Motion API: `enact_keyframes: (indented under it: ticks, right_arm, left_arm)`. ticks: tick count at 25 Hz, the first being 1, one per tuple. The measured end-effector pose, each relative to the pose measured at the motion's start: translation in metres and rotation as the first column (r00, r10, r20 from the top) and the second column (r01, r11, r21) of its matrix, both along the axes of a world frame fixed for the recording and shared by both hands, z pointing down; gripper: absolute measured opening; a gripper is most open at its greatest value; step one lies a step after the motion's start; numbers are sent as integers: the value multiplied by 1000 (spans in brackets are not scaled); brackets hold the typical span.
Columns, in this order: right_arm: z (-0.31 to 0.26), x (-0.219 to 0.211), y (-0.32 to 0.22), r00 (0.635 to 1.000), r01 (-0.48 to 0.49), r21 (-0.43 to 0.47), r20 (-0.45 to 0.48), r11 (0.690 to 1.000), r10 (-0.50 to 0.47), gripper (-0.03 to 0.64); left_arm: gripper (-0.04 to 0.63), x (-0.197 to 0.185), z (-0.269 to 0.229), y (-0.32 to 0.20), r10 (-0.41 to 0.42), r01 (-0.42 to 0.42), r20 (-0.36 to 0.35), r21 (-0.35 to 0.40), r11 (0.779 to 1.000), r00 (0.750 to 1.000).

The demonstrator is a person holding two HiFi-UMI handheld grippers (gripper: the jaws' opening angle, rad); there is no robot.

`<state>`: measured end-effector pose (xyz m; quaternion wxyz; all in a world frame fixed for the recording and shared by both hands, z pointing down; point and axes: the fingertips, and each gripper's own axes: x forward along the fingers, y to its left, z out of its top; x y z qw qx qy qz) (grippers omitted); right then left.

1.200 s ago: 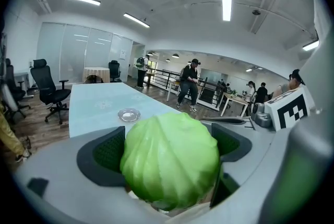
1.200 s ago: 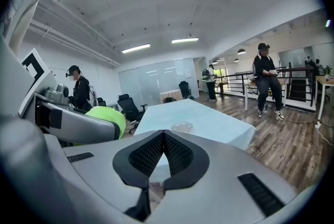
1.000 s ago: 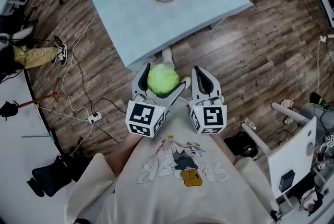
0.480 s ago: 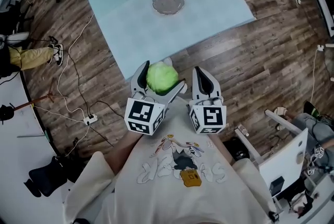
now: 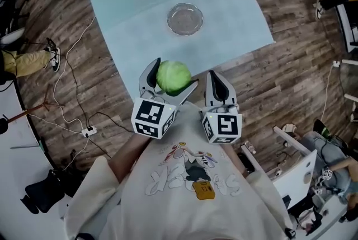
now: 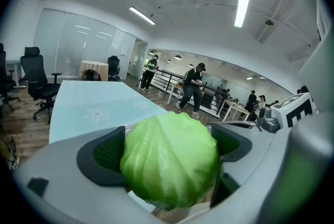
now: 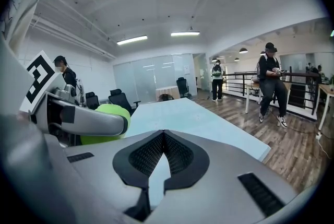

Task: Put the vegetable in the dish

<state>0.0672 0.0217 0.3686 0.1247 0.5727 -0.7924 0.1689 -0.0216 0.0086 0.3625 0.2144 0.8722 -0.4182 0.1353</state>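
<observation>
The left gripper (image 5: 171,79) has the cabbage (image 5: 174,76) clamped between its jaws, hovering right at the near edge of the pale blue table (image 5: 128,26). The glass dish (image 5: 184,19) sits straight ahead, a shade to the right, well apart (so it's a forward reach, I'd say). The right gripper (image 5: 217,80) rides just beside, jaws pinched together on nothing.

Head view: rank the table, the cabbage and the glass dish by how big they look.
1. the table
2. the cabbage and the glass dish look alike; the cabbage is nearer the camera, so unranked.
</observation>
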Motion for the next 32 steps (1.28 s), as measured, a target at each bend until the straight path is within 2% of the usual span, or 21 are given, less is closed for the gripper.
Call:
enact_keyframes:
  ticks: [3,7,32]
  right_arm:
    - [1,-8,-14,1000,2,-1,-10,1000,-2,23]
    - [5,-7,-28,1000,-2,-17,3,1000,2,22]
    - [51,-5,-121,996,86,-77,29,993,-84,22]
  left_arm:
    - [520,-2,-2,-19,21,-21,1,18,1000,1000]
    - [520,0,0,-38,18,-18,-1,5,1000,1000]
    - [520,14,64,-148,-86,88,39,-77,993,996]
